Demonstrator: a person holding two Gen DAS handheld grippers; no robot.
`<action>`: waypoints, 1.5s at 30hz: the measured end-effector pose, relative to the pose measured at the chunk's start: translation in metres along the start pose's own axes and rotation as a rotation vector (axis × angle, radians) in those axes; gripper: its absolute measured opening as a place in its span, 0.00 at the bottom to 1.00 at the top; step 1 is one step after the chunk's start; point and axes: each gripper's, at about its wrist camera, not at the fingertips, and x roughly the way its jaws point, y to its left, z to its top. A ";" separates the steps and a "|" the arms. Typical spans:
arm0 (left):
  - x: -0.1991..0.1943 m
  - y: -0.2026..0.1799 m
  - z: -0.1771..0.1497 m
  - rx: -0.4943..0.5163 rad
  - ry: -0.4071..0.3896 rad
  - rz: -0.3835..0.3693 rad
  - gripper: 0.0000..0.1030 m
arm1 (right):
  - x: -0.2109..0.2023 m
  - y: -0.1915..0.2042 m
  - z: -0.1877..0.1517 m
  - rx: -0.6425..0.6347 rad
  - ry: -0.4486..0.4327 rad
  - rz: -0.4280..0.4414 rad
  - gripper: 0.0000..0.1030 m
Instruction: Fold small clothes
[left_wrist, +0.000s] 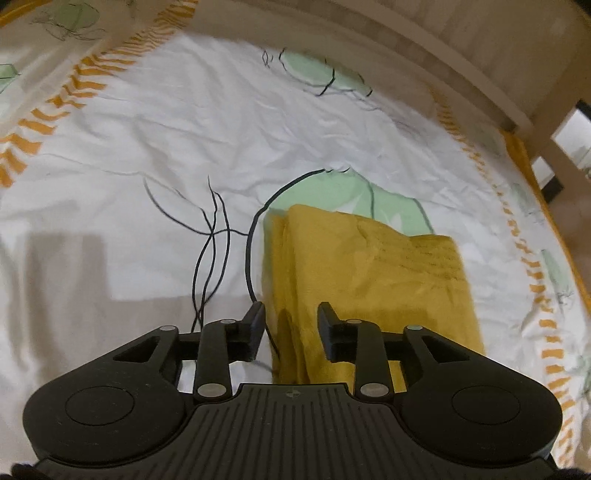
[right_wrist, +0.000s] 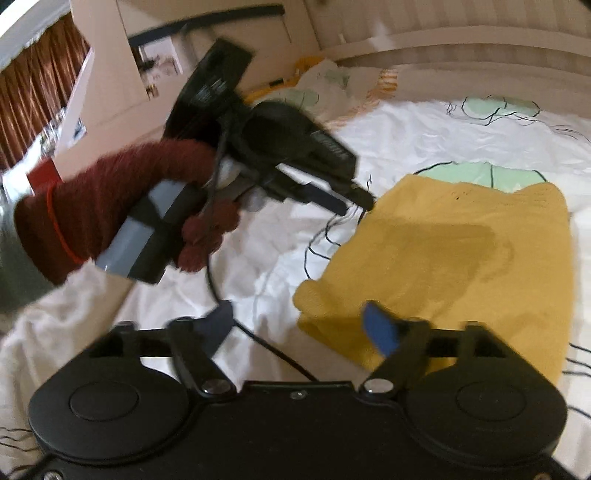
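- The yellow garment (left_wrist: 365, 273) lies folded into a rough rectangle on a white bedsheet (left_wrist: 155, 147) printed with pale green shapes, thin black lines and an orange dashed border.
- In the left wrist view the garment sits right of centre, its layered fold edge running from far to near just beside the gripper's fingers.
- Left gripper (left_wrist: 291, 328): jaws stand partly apart, with a narrow gap. The garment's folded left edge shows in that gap, but the pads do not press on it. Nothing is held.
- Right gripper (right_wrist: 301, 325): jaws stand wide. The near left corner of the garment (right_wrist: 443, 266) lies between the blue-tipped fingers (right_wrist: 380, 328), which are apart from the cloth. Nothing is gripped.
- In the right wrist view the left gripper (right_wrist: 360, 201) shows at the far left, its tips at the garment's far left edge. A hand in a dark red glove (right_wrist: 122, 206) holds its grey and black handle.
- A thin black cable (right_wrist: 258, 336) trails from that tool across the sheet toward the near edge.
- A pale wooden bed frame (left_wrist: 461, 62) runs along the far side of the sheet.
- The right wrist view is blurred; finer detail of the tips there cannot be told.
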 end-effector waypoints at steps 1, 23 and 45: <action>-0.007 -0.002 -0.004 -0.006 -0.007 -0.010 0.33 | -0.007 -0.001 0.000 0.006 -0.008 -0.004 0.79; -0.001 -0.002 -0.090 -0.043 0.021 -0.042 0.38 | -0.042 -0.076 0.021 0.191 -0.069 -0.131 0.82; 0.005 0.000 -0.086 -0.056 0.050 -0.105 0.55 | 0.022 -0.207 0.046 0.460 -0.030 -0.202 0.85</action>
